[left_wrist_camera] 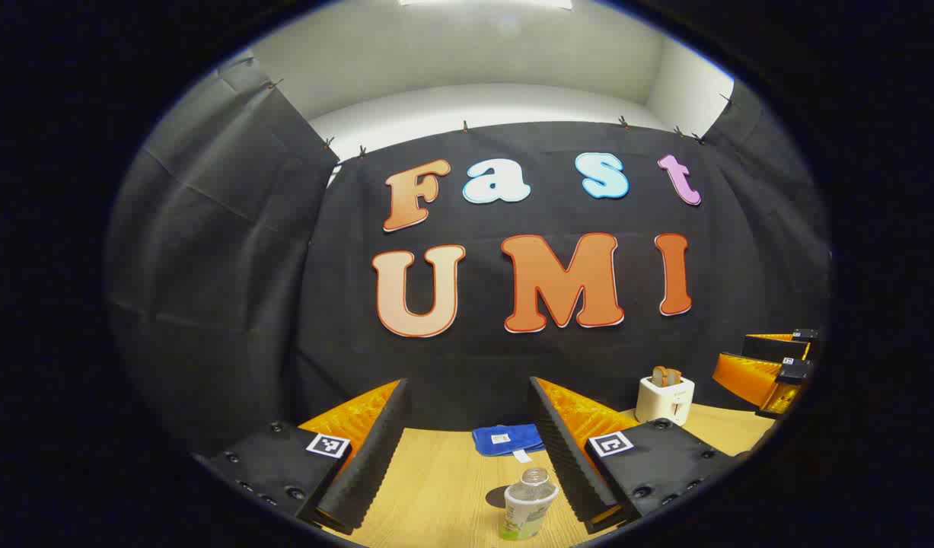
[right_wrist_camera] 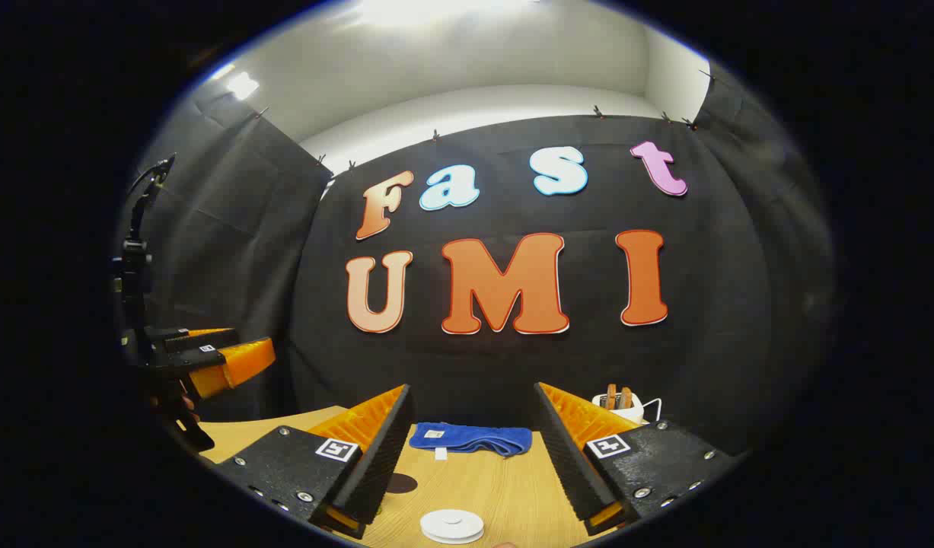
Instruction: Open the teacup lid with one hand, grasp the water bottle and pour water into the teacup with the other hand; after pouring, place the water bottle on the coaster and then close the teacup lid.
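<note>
A folded blue cloth (left_wrist_camera: 506, 440) lies on the wooden table (left_wrist_camera: 436, 487), with a white toaster (left_wrist_camera: 664, 399) to one side.

From my left gripper (left_wrist_camera: 467, 464), jaws wide apart, the lane btwn them runs over bare tabletop (left_wrist_camera: 436, 487) to the water bottle (left_wrist_camera: 529, 502), standing just inside the right finger. Beyond it a blue cloth (left_wrist_camera: 506, 439) lies at the wall. Toaster (left_wrist_camera: 664, 397) sits far right, w/ the right gripper (left_wrist_camera: 771, 369) near it. From my right gripper (right_wrist_camera: 470, 464), also spread, a white lid (right_wrist_camera: 452, 525) lies low in the gap; open wood up to the cloth.
</note>
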Demonstrator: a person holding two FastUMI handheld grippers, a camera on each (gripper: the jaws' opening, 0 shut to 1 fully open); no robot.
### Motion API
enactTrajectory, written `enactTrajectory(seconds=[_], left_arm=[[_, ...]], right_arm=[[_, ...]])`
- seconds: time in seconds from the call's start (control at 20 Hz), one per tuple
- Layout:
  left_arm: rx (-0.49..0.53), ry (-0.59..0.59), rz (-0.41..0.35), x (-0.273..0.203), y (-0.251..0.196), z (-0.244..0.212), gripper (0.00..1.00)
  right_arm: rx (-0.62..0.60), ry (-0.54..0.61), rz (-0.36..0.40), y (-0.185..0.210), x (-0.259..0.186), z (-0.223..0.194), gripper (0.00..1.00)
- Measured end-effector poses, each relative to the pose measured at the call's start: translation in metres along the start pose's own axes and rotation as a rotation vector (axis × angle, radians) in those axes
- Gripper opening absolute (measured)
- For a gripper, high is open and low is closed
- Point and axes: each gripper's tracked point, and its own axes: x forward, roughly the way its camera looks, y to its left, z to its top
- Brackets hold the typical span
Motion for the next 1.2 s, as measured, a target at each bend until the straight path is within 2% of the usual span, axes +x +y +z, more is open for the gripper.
enactTrajectory(seconds=[0.15, 0.35, 0.85, 1.2], left_arm=[[-0.006, 0.030, 0.012, 0.003, 0.007, -0.008, 0.96], [-0.032, 0.003, 0.004, -0.002, 0.009, 0.001, 0.98], [-0.063, 0.018, -0.021, 0.000, 0.007, -0.006, 0.98], [-0.081, 0.033, -0.132, 0.000, -0.024, -0.017, 0.96]], right_arm=[[-0.010, 0.012, 0.005, 0.004, 0.004, -0.007, 0.93], [-0.011, 0.073, 0.017, 0.012, 0.006, -0.024, 0.93], [0.053, 0.075, 0.006, 0.007, 0.006, -0.019, 0.93], [0.040, 0.111, 0.005, 0.004, 0.009, -0.037, 0.94]])
